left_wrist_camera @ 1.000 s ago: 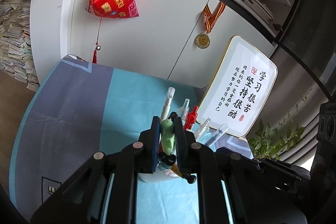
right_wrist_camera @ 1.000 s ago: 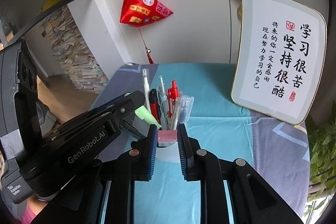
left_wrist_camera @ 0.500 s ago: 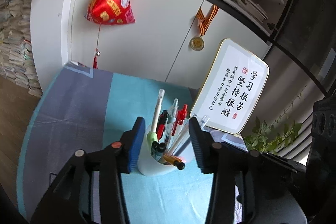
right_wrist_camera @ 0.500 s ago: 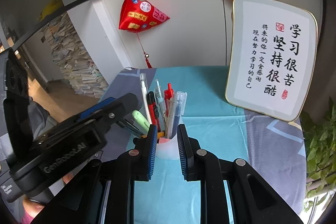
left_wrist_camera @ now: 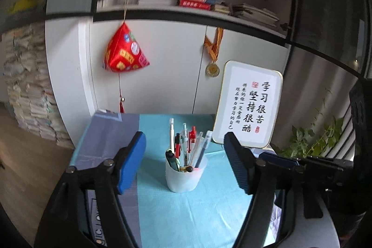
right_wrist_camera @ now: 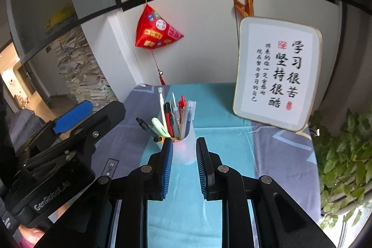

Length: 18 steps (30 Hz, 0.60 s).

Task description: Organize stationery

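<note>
Your left gripper [left_wrist_camera: 184, 164] hovered above the counter [left_wrist_camera: 197, 213] with its fingers [left_wrist_camera: 131, 162] spreading apart, nothing pressed between the blue pads; the pen cup [left_wrist_camera: 184, 174] showed in the gap beyond them, clear of both. That translucent white cup stood upright on the teal stripe of the cloth covering the counter, packed with pens: a white one standing tallest, a red clicker, a black-and-red one, several clear-barrelled ones, and a pale green marker [right_wrist_camera: 160, 128] leaning out over the rim toward your left side beside a black pen. Your right gripper [right_wrist_camera: 184, 149] pointed down at the same cup [right_wrist_camera: 184, 152], its fingers [right_wrist_camera: 168, 164] set a narrow gap apart. Through that gap you could see the cup's lower wall, with something pink inside it. Whether the pads touched the cup the picture could not settle, and they seemed to sit nearer the camera than it. A framed calligraphy board [right_wrist_camera: 276, 76] leaned against the white cabinet at the back right of the counter, well apart from the cup. A red fabric ornament [left_wrist_camera: 124, 56] hung from the shelf edge above, and a green plant [right_wrist_camera: 344, 155] stood off the counter's right side.
</note>
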{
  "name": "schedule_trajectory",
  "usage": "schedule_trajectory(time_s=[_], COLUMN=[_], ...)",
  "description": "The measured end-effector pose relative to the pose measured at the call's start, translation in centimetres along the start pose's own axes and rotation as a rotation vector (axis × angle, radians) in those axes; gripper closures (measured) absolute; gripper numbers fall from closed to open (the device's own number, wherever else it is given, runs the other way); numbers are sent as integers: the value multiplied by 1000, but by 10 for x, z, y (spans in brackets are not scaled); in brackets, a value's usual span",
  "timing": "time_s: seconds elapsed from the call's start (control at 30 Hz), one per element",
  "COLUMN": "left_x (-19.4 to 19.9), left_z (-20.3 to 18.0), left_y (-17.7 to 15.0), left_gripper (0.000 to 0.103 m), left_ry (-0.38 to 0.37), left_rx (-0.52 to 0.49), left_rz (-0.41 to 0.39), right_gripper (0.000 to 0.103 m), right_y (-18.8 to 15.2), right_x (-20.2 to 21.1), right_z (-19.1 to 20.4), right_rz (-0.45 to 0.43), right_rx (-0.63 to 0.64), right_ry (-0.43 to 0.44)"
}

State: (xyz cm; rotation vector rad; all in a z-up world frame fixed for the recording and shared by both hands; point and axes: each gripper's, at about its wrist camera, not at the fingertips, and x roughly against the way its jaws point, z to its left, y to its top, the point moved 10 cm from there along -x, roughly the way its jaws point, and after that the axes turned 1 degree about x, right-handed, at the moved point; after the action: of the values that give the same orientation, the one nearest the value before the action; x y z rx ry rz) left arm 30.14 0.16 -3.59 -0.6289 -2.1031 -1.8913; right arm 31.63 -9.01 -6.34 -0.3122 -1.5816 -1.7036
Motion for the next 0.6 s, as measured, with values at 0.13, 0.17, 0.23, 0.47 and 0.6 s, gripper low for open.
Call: schedule_trajectory(time_s=[0.13, 0.17, 0.23, 0.47, 0.6], left_x=[29, 34, 46, 72, 86], left_z=[-8, -8, -10, -18, -20], left_y=[0, -1, -6, -35, -51], left_gripper=[24, 22, 19, 9, 2], left_ry=[22, 28, 35, 76, 88], left_rx=[-28, -28, -27, -66, -63], left_rz=[-59, -68, -81, -55, -38], right_gripper=[79, 74, 66, 49, 35], right_y=[-6, -8, -14, -54, -76], right_x=[24, 29, 42, 73, 87], right_z=[-3, -4, -7, -14, -21], right_rz=[-36, -45, -71, -91, -90], right_rx=[3, 3, 6, 3, -17], right_ry=[-29, -38, -67, -140, -158])
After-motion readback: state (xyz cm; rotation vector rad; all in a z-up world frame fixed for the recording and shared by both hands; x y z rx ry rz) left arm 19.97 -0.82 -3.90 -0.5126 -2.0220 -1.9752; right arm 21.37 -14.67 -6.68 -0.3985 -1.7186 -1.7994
